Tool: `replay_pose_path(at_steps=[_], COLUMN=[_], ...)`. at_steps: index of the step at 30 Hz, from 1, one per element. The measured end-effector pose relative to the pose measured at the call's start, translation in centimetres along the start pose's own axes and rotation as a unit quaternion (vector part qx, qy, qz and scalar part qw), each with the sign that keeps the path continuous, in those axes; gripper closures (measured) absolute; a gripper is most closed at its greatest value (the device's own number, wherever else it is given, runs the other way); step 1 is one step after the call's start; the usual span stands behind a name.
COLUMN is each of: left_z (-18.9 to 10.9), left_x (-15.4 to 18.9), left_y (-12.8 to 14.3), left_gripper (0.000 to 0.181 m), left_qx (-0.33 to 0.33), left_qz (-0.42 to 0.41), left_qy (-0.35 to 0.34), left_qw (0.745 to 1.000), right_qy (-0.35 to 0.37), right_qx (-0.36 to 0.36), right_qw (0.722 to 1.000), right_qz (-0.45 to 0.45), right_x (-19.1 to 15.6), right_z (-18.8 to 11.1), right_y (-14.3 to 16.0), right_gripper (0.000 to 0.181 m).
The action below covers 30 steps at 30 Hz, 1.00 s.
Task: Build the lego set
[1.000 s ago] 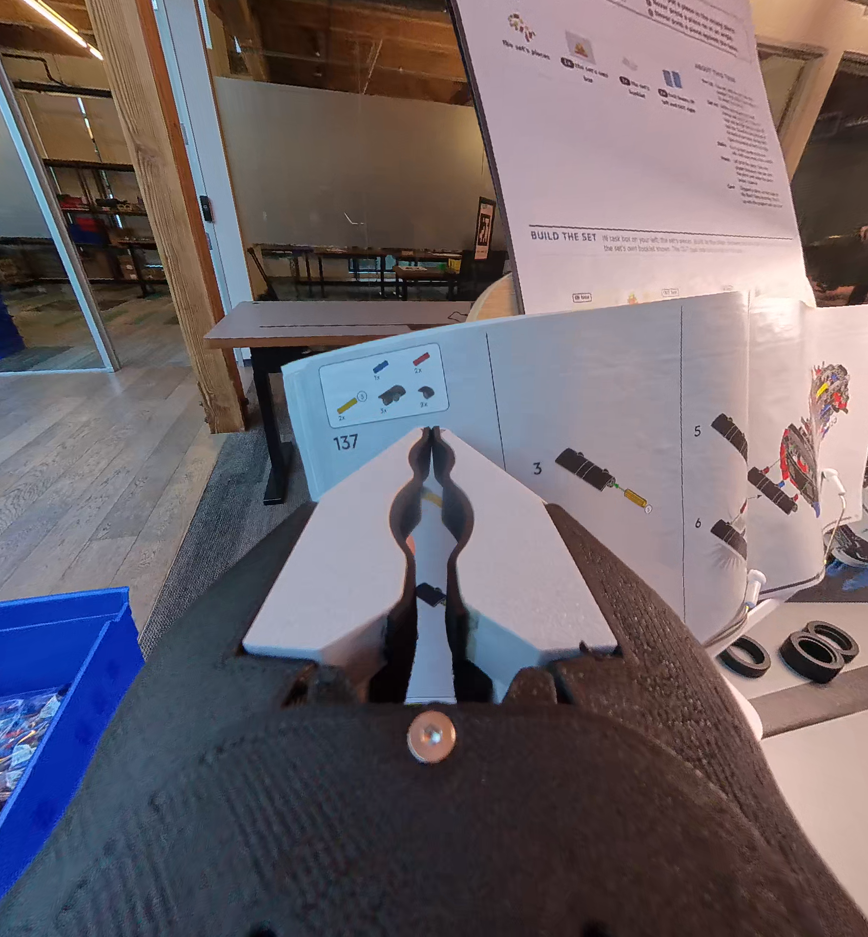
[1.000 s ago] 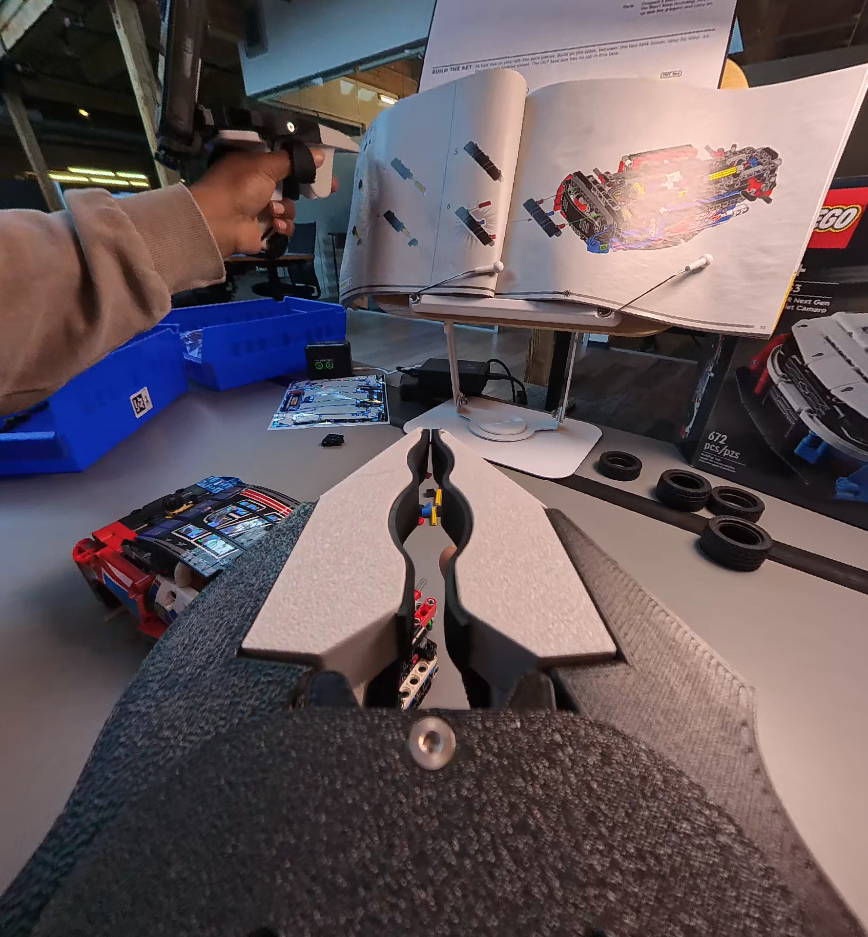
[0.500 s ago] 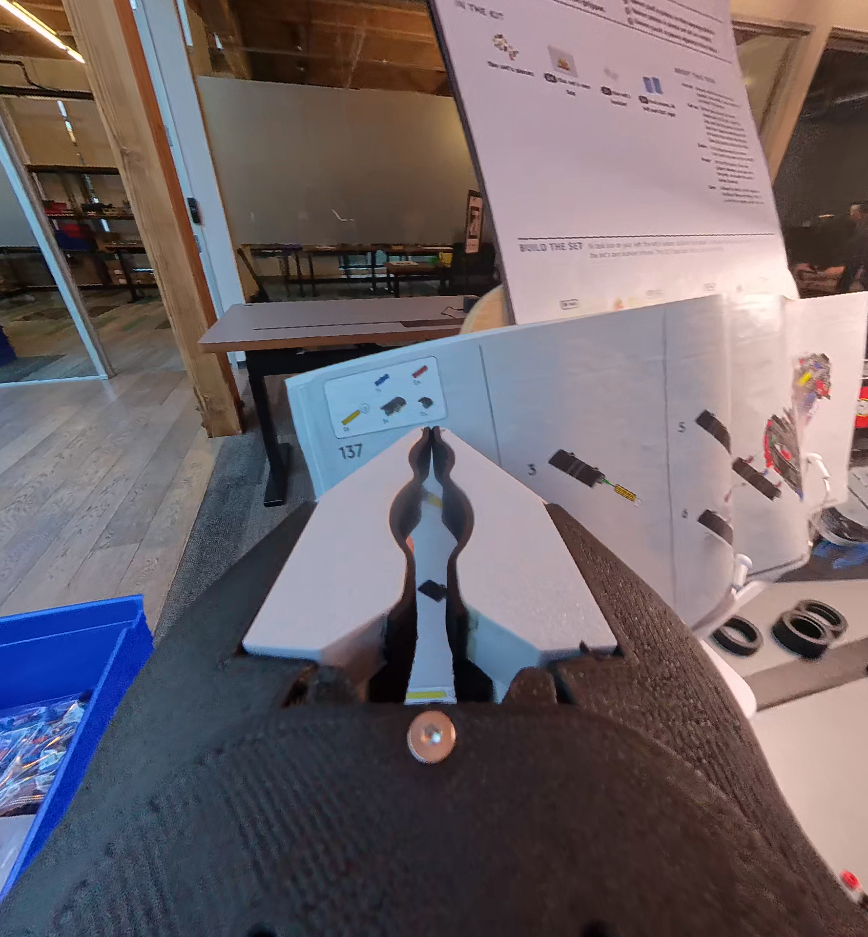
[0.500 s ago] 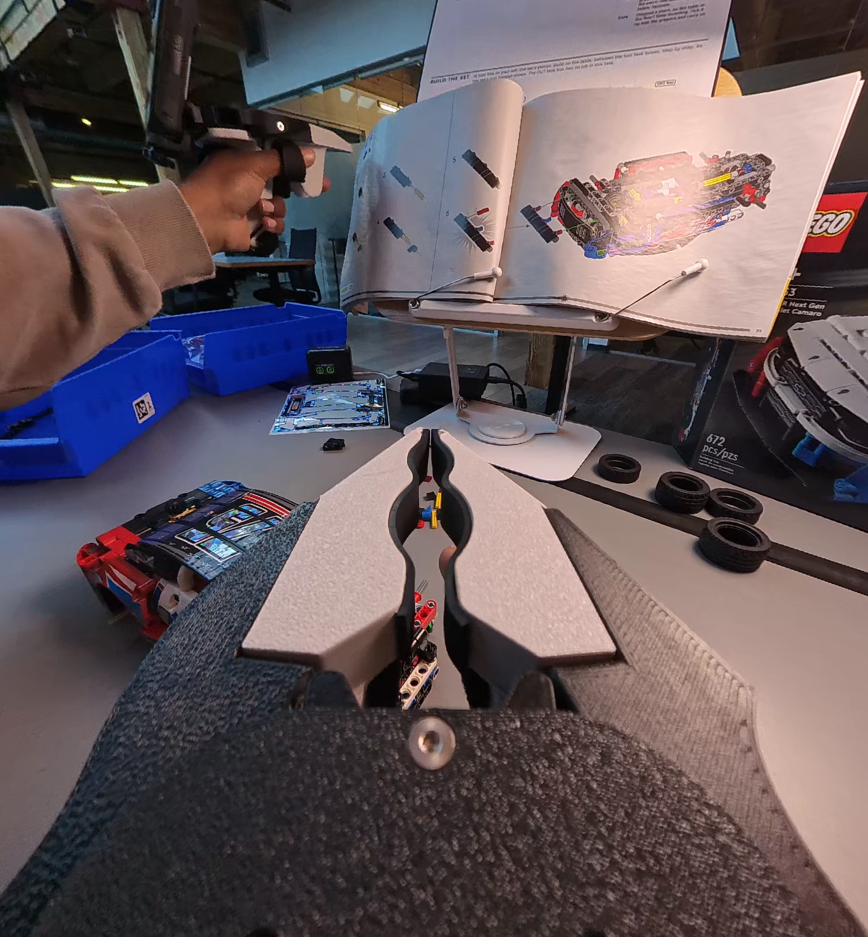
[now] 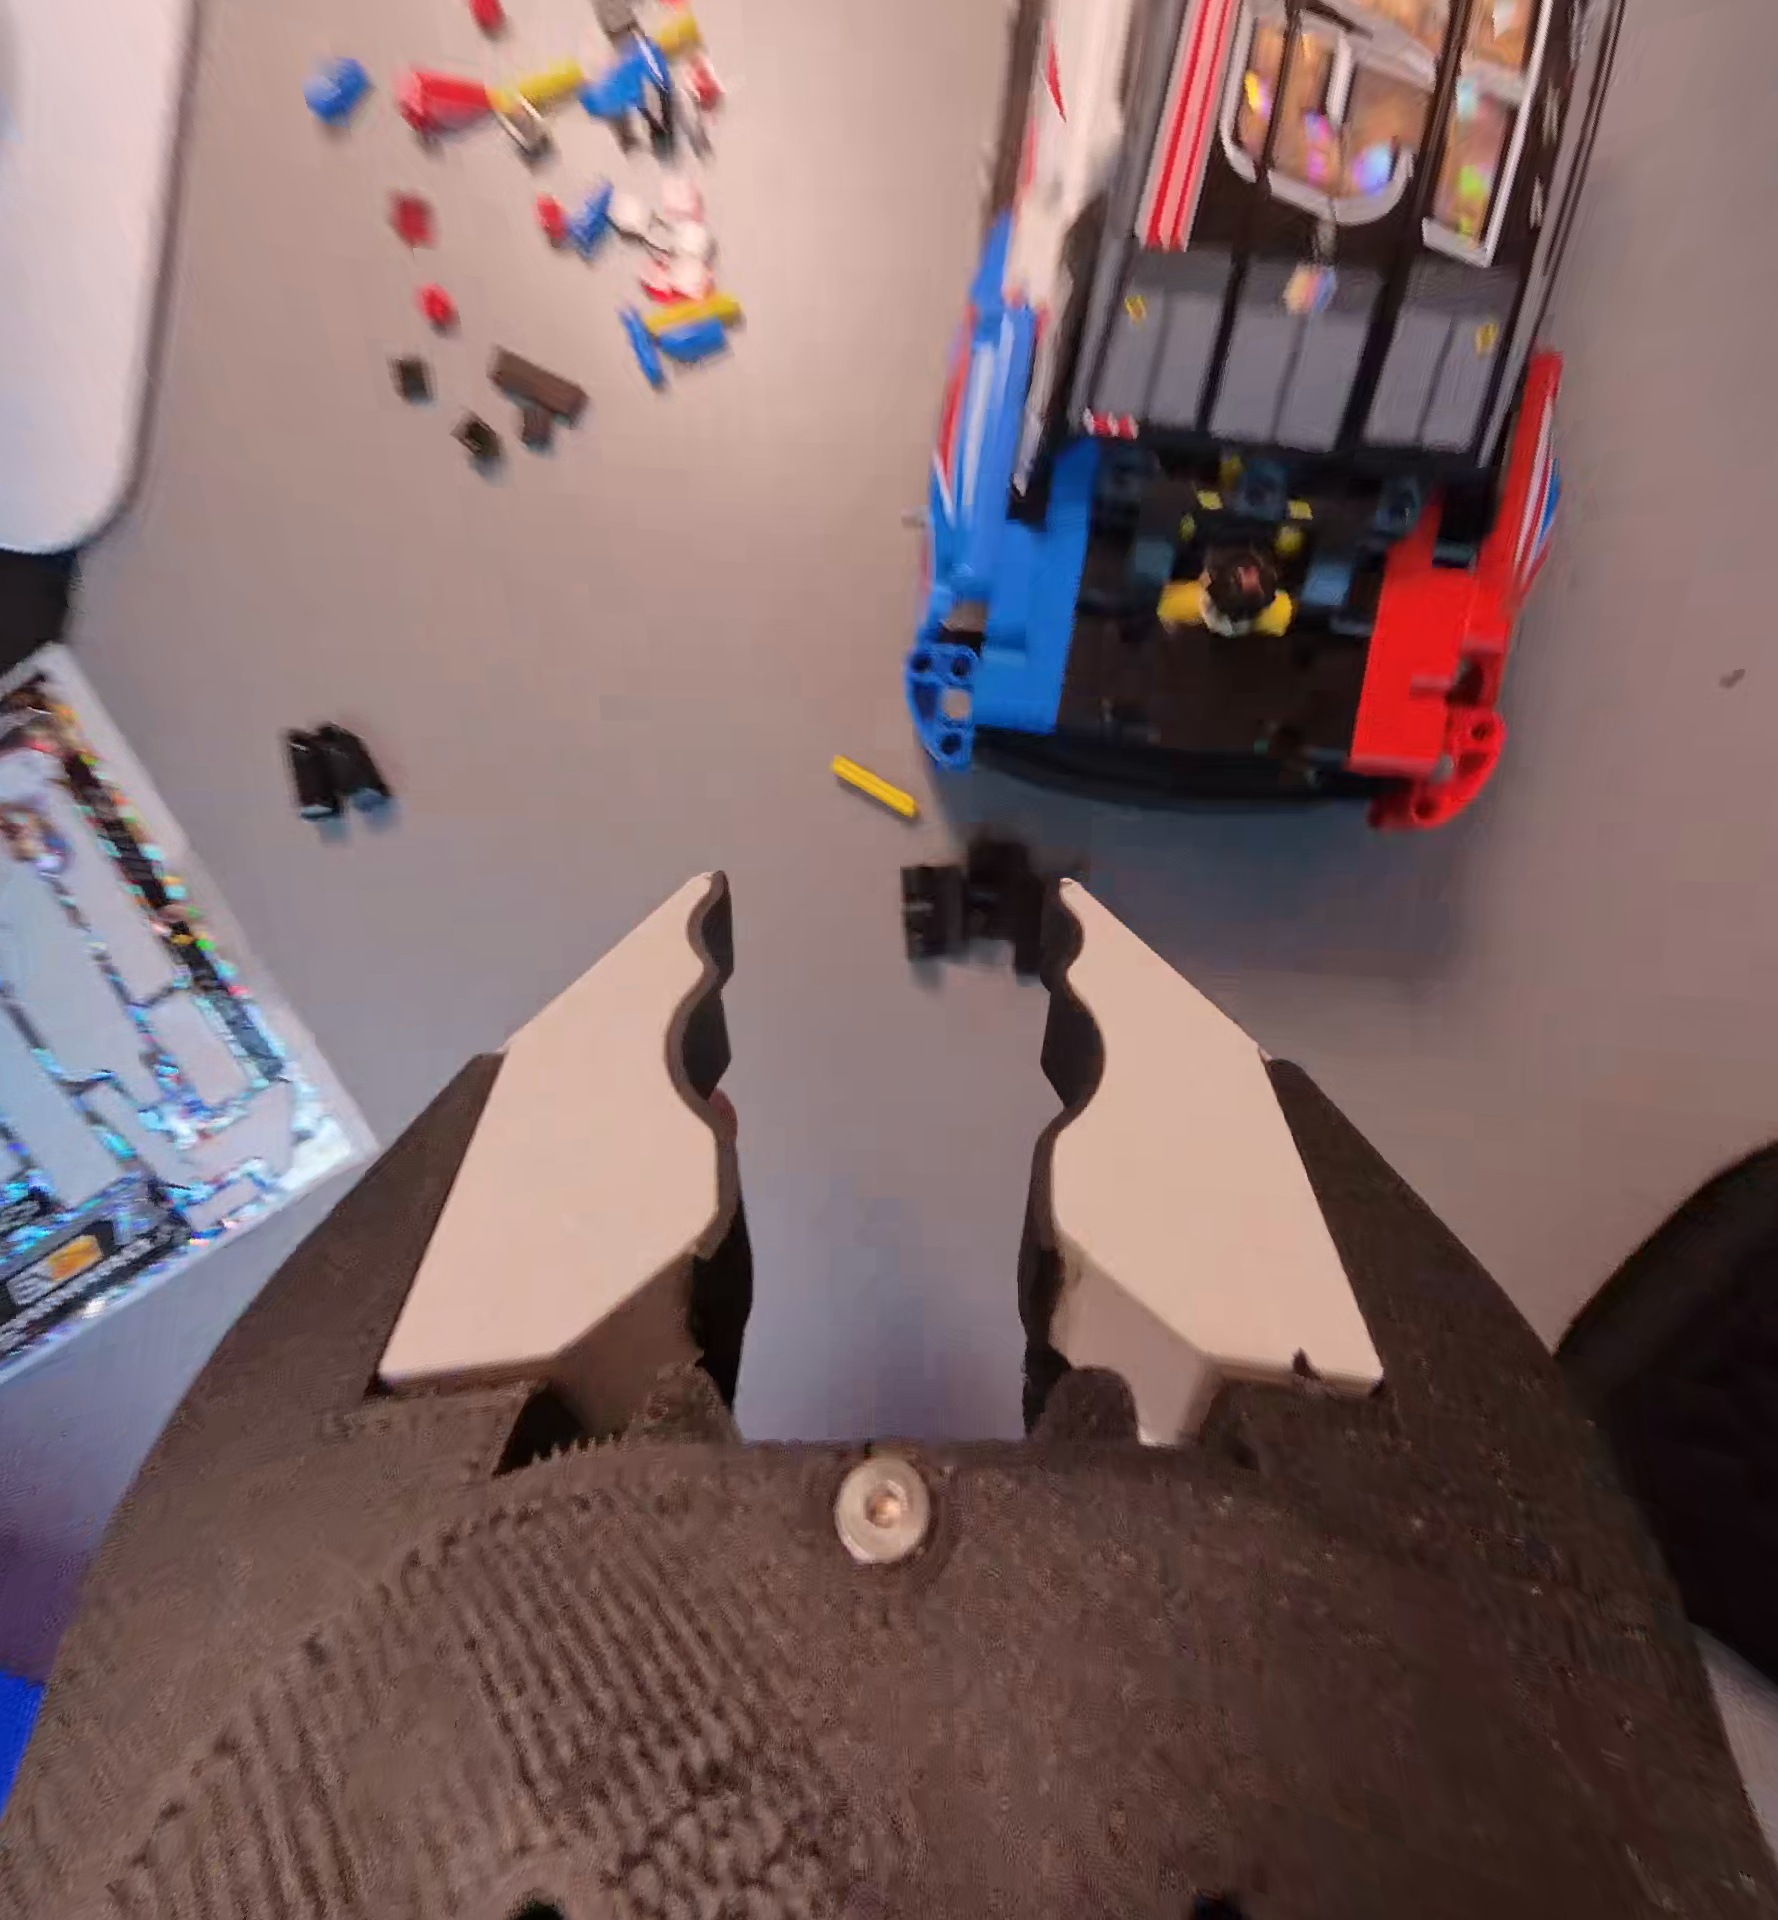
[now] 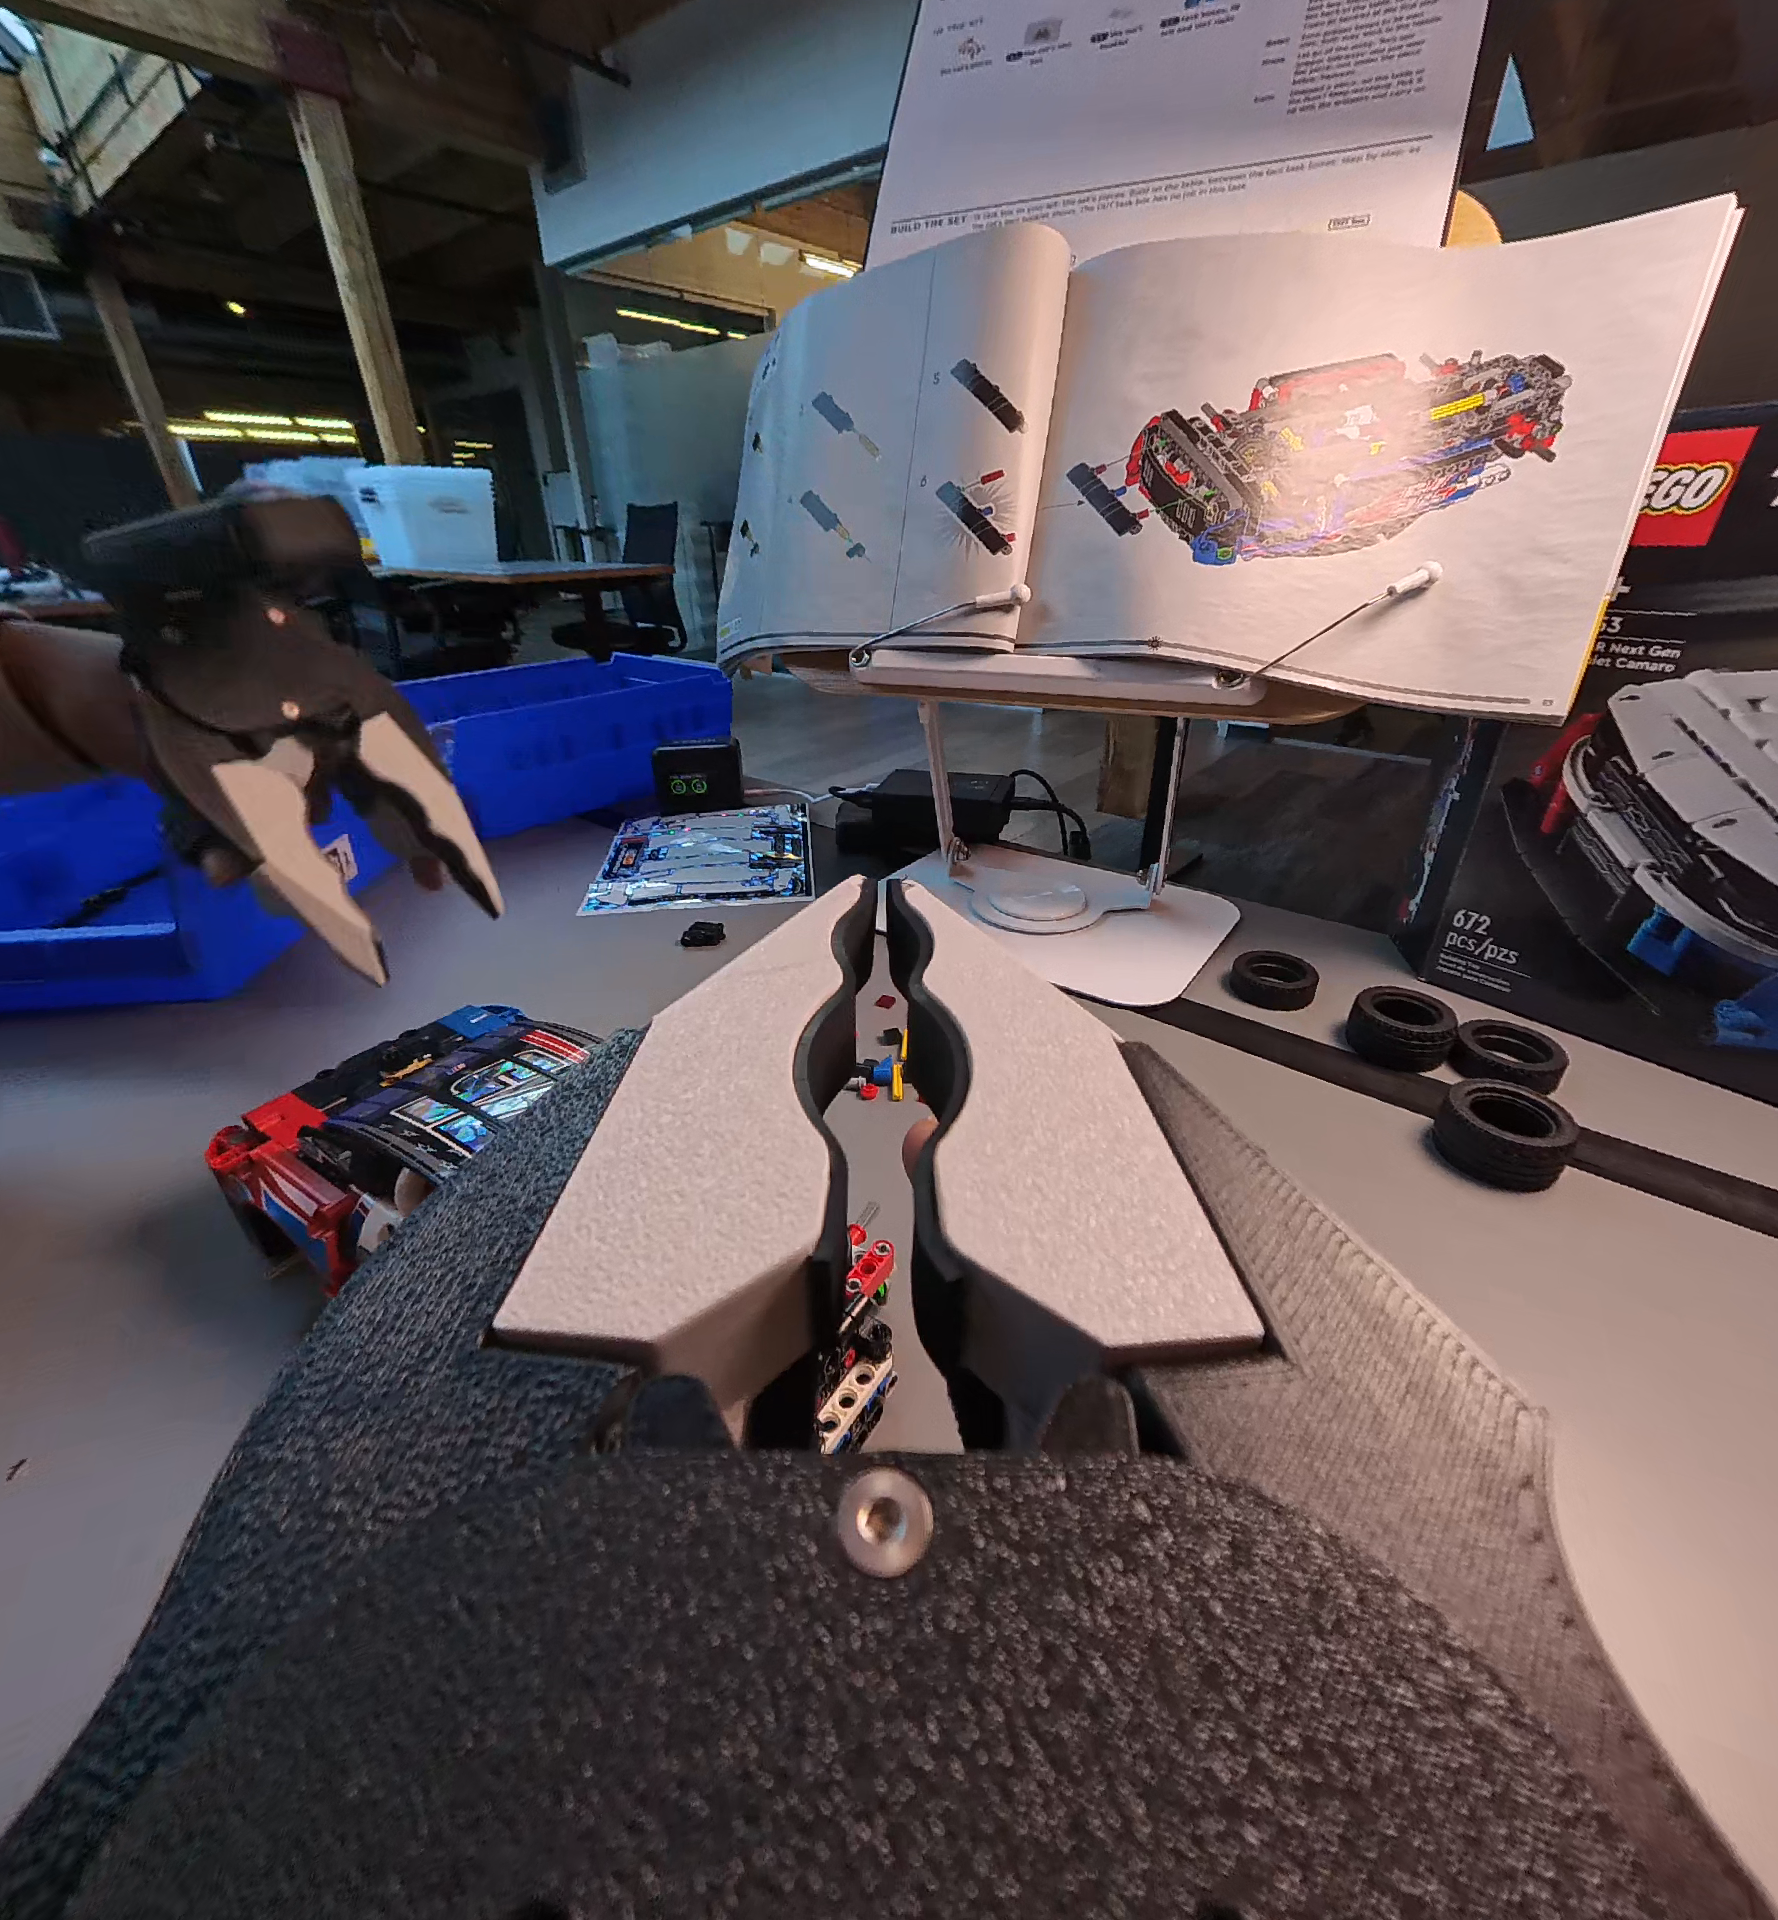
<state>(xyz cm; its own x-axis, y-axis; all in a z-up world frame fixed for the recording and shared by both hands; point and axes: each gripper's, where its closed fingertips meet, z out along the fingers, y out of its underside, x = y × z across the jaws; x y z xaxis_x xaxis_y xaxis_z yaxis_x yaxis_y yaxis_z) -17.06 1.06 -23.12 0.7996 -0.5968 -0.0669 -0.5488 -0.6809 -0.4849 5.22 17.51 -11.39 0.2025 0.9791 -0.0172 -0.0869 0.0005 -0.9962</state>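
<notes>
Black brick (image 5: 968, 909) beneath left gripper (image 5: 890, 904), jaws wide apart.

The car body (image 6: 386, 1122) lies on the table (image 6: 1487, 1403), left of the loose pieces (image 6: 885, 1070). Behind them stands the booklet (image 6: 1280, 457) on its stand (image 6: 1072, 914); the tyres (image 6: 1487, 1060) lie to its right, before the box (image 6: 1695, 810). Bins (image 6: 552, 727) sit far left.

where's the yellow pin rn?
Left wrist view: the yellow pin lies on the grey table, just off the car's blue corner, beyond the open left gripper.
</notes>
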Motion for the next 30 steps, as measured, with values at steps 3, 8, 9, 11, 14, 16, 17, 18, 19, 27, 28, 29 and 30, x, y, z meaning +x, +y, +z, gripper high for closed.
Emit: replay_pose_path(at_steps=[3,8,9,11,14,16,17,18,19,27,28,29,30], left_z=[2.0,3.7,3.8,4.1,4.3,4.5,4.5,4.5,4.5,3.8,3.7,3.6,3.5], left_x=[2.3,2.7,2.9,3.2,3.5,3.7,3.8,4.1,4.4,7.7,8.3,9.0,9.7], left_y=[2.9,3.8,3.8,3.6,3.3,3.1,3.0,3.0,3.0,3.8,3.9,4.0,4.1], left_gripper=[0.12,0.126,0.128,0.132,0.141,0.148,0.152,0.158,0.164,0.168,0.168,0.168,0.168], left_qx=[-0.061,-0.083,-0.085,-0.081,-0.071,-0.062,-0.061,-0.06,-0.06,-0.049,-0.047,-0.044,-0.04], left_qz=[0.022,0.02,0.023,0.023,0.018,0.013,0.015,0.019,0.023,0.034,0.035,0.036,0.038], left_qy=[0.013,0.009,0.013,0.026,0.042,0.05,0.051,0.054,0.056,0.05,0.051,0.054,0.057], left_qw=[0.998,0.996,0.996,0.996,0.996,0.997,0.997,0.997,0.996,0.997,0.997,0.997,0.997], right_qy=[-0.001,-0.023,-0.05,-0.128,-0.185,-0.204,-0.22,-0.236,-0.252,-0.311,-0.315,-0.318,-0.32], right_qx=[-0.002,-0.031,-0.055,-0.114,-0.198,-0.23,-0.253,-0.274,-0.289,-0.364,-0.368,-0.371,-0.375], right_qw=[1.0,0.999,0.997,0.985,0.96,0.942,0.93,0.918,0.906,0.846,0.843,0.839,0.836], right_qz=[0.007,-0.004,-0.004,-0.013,-0.068,-0.132,-0.152,-0.166,-0.179,-0.233,-0.236,-0.238,-0.24], right_x=[0.0,-1.0,-1.9,-4.4,-6.3,-6.8,-7.3,-7.7,-8.2,-9.4,-9.2,-9.0,-8.8], right_z=[0.0,0.2,0.4,0.6,0.9,1.3,1.4,1.6,1.8,3.6,3.7,3.7,3.7], right_y=[0.2,1.3,2.3,4.8,8.3,9.5,10.1,10.6,11.2,14.5,14.5,14.5,14.5], right_gripper=[0.181,0.18,0.177,0.155,0.097,0.087,0.082,0.079,0.078,0.082,0.083,0.083,0.083])
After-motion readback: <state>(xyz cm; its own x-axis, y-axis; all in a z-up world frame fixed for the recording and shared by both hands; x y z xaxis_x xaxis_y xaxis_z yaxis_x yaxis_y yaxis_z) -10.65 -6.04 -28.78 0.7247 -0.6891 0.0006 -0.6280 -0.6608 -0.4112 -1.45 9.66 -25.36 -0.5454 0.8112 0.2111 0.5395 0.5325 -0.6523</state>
